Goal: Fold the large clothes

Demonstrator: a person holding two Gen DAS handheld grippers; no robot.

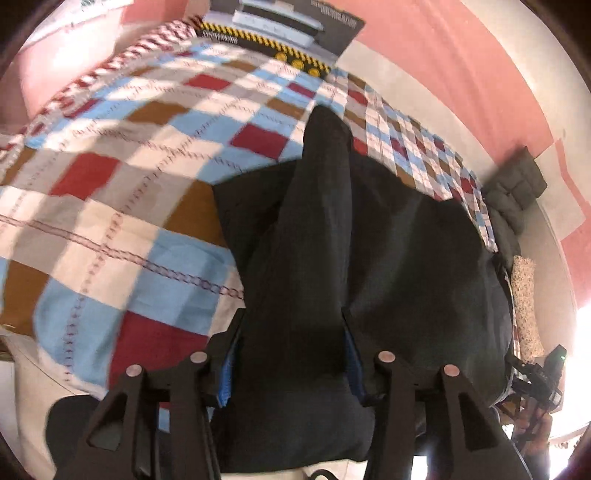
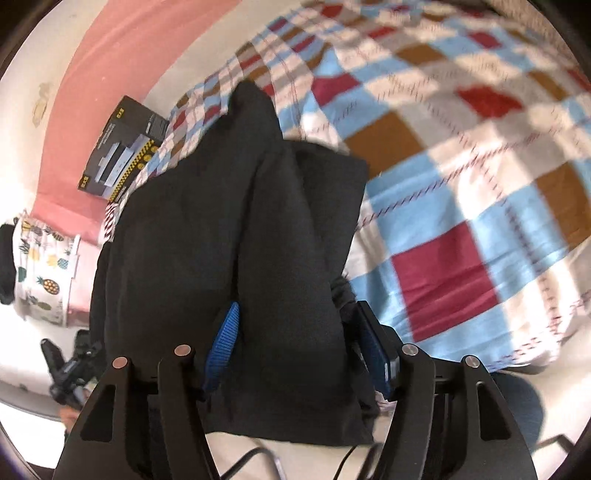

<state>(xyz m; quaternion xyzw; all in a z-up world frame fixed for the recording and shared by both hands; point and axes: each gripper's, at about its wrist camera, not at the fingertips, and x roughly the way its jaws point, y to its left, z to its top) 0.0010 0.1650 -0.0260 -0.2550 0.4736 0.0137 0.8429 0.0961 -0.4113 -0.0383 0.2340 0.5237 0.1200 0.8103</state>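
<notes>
A large dark garment [image 1: 406,258] lies folded on the checked bed cover [image 1: 110,221], with a long narrow flap running up its middle. My left gripper [image 1: 291,332] is open over the near edge; the fabric fills the gap between its blue pads [image 1: 229,369], whose faces show bare. In the right wrist view the same garment [image 2: 203,221] sits on the cover [image 2: 461,184]. My right gripper [image 2: 299,317] is open wide around the flap's near end, with the cloth loose between its blue pads [image 2: 223,347]. The bed's near edge is hidden under both grippers.
A printed cardboard box [image 1: 288,33] [image 2: 122,147] leans against the pink wall at the bed's far side. A grey padded cushion [image 1: 517,184] and a speckled roll [image 1: 526,306] lie beside the bed. A pineapple-print cloth [image 2: 44,273] hangs at the left.
</notes>
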